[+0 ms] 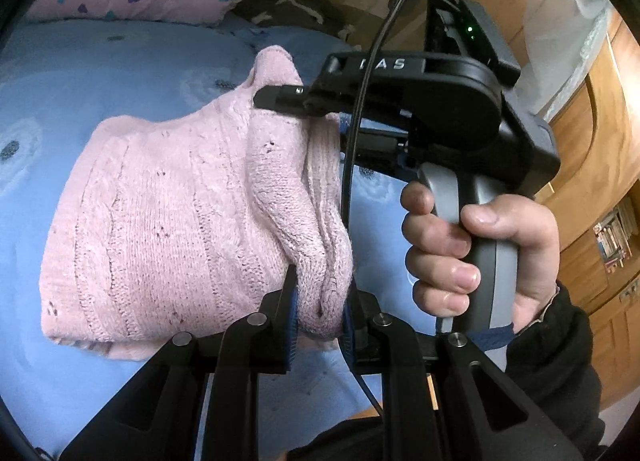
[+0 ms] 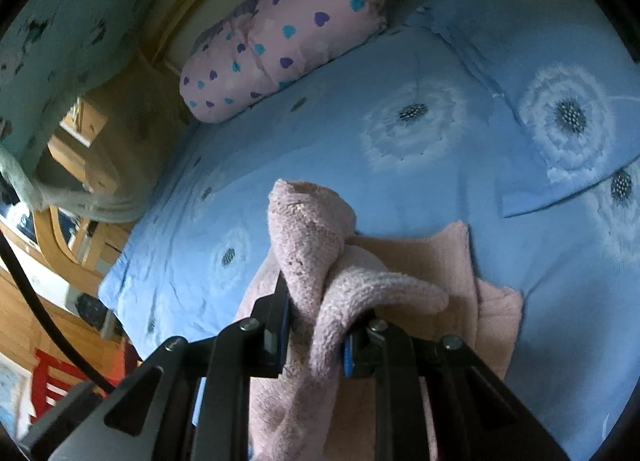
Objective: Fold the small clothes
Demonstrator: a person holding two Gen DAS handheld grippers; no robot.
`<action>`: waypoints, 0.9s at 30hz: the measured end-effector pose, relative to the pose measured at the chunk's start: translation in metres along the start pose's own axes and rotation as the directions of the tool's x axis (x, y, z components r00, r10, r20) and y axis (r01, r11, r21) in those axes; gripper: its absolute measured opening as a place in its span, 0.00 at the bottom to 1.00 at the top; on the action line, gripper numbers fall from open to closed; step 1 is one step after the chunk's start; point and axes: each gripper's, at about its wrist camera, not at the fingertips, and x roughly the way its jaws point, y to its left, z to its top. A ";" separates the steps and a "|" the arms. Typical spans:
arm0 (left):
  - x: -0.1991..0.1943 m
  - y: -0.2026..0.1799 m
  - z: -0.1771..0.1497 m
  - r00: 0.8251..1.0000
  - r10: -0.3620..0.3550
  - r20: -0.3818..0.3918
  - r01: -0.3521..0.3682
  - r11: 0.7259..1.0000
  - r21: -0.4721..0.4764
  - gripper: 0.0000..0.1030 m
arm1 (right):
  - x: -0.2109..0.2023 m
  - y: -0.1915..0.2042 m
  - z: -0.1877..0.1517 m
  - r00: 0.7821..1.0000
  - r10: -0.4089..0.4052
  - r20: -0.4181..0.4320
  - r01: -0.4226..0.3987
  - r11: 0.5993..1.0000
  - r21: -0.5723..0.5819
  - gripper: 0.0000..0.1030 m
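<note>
Pink cable-knit sweater (image 1: 168, 221) is seen lifted over a pale blue bedspread printed with white dandelion heads (image 1: 100, 73), its right-hand edge bunched and gathered upward. In the left wrist view the left gripper (image 1: 320, 313) is closed on a thick fold of that edge, the knit being pinched between its blue-padded fingers (image 1: 291, 325). Higher in the same view the right gripper (image 1: 276, 99) is shown side-on, held by a hand (image 1: 480, 257) in a dark sleeve; its fingertips are pressed into another fold of the sweater, though the far finger is hidden behind the wool. In the right wrist view its jaws are narrowly set and clamped on a twisted roll of knit (image 2: 316, 261), which hides the inner pads. The lower hem of the garment is cut off behind the gripper frames in both views. A pink pillow dotted with purple and teal hearts (image 2: 280, 41) is seen at the head of the bed. Wooden furniture at the edges is blurred and hard to make out.
</note>
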 end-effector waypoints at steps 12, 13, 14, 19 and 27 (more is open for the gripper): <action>0.043 0.032 -0.021 0.990 -0.016 -0.138 0.010 0.999 -0.039 0.00 | 0.018 -0.041 -0.041 0.995 -0.056 -0.087 0.063 0.995 0.074 0.21; 0.042 0.033 -0.022 0.990 -0.013 -0.142 0.008 0.999 -0.035 0.00 | 0.016 -0.045 -0.045 0.995 -0.048 -0.090 0.057 0.994 0.093 0.21; 0.042 0.033 -0.022 0.990 -0.012 -0.144 0.007 0.999 -0.033 0.00 | 0.015 -0.049 -0.050 0.995 -0.041 -0.094 0.052 0.992 0.116 0.21; 0.043 0.035 -0.018 0.990 -0.012 -0.141 0.007 0.999 -0.038 0.00 | 0.009 -0.087 -0.072 0.995 -0.006 -0.095 0.035 0.952 0.305 0.32; 0.037 0.050 -0.019 0.991 -0.021 -0.133 0.012 0.998 -0.068 0.00 | 0.021 -0.140 -0.069 0.979 0.191 0.069 -0.198 0.820 0.538 0.49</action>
